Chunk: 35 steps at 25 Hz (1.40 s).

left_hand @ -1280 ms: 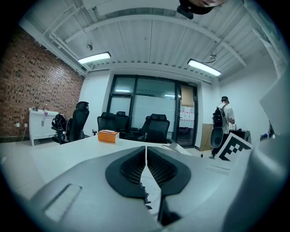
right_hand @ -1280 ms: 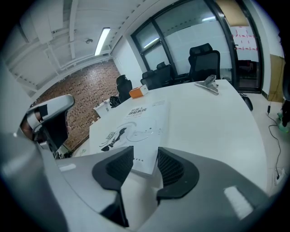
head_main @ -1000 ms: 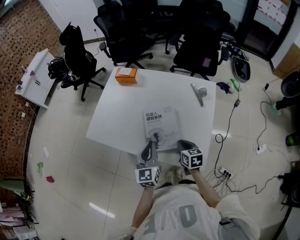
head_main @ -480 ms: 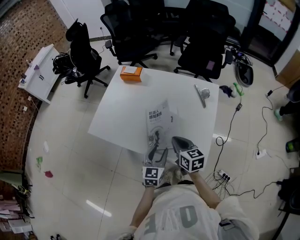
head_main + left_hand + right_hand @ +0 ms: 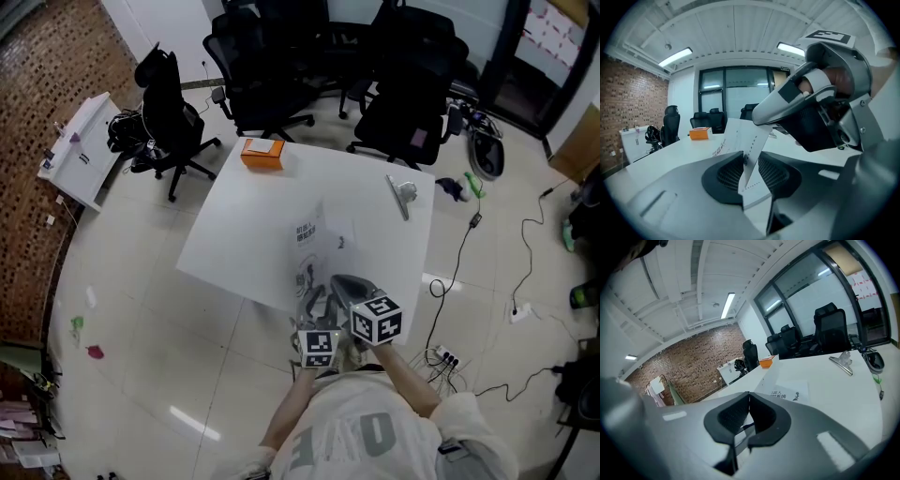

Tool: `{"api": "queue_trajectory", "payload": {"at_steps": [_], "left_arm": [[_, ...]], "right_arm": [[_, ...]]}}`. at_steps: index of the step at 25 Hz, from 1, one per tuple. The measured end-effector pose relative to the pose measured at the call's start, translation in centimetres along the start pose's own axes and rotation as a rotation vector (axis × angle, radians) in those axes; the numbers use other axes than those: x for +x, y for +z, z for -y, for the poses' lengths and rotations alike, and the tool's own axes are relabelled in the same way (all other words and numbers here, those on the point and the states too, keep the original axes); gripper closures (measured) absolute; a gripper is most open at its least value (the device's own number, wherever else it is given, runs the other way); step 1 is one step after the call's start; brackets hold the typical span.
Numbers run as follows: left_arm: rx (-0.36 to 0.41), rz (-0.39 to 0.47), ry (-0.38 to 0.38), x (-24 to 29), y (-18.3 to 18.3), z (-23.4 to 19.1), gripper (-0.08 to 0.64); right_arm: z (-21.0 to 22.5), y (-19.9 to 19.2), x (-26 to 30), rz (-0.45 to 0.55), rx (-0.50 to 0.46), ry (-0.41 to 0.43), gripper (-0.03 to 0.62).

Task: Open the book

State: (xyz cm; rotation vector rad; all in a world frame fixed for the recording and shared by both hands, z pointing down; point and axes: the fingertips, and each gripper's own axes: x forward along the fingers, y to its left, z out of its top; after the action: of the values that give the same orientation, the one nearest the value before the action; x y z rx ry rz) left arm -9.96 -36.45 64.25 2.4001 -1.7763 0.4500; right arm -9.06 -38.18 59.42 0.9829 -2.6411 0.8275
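White table (image 5: 234,225), near edge: right gripper (image 5: 747,414) pinched shut on book cover (image 5: 765,378), raised higher than second ago. Left gripper (image 5: 751,171) jaws just narrowing, straddling lifted cover, not pressing. Book (image 5: 319,246) partly open, opening underway; orange box (image 5: 261,152) beyond.

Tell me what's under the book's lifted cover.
Beneath the cover, pinched by the right gripper, a white page shows between the left gripper's fingers. The rest is hidden by cover and grippers.

White table (image 5: 234,230). Book (image 5: 317,240) on it near front edge, cover lifted. Orange box (image 5: 262,153) behind book, leftward. Metal clip (image 5: 401,195) behind book, rightward.
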Motion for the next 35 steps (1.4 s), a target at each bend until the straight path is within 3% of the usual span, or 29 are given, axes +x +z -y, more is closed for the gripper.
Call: {"api": "queue_trajectory", "payload": {"at_steps": [4,9,15,18,24,35], "left_arm": [[-0.011,0.037,0.047,-0.4,0.8,-0.8,0.509],[-0.104,0.078,0.16,-1.6,1.3,-4.0,0.557],[-0.153,0.098,0.3,-4.3,1.3,-8.6,0.557],[-0.19,0.079,0.375,-5.4,0.3,-11.1,0.55],[-0.23,0.019,0.471,-6.8,-2.9,-14.2,0.531],[-0.34,-0.155,0.543,-6.7,-10.5,-18.0,0.492]], "right_arm": [[0.1,0.5,-0.4,0.017,0.018,0.022,0.565],[1.7,0.9,-1.9,0.087,0.045,-0.017,0.588],[7.5,-7.3,1.1,-0.166,0.052,-0.183,0.588],[9.3,-9.7,1.7,-0.249,0.035,-0.231,0.589],[10.0,-10.8,1.9,-0.287,0.035,-0.26,0.589],[10.0,-11.0,2.1,-0.311,-0.01,-0.277,0.589]]}}
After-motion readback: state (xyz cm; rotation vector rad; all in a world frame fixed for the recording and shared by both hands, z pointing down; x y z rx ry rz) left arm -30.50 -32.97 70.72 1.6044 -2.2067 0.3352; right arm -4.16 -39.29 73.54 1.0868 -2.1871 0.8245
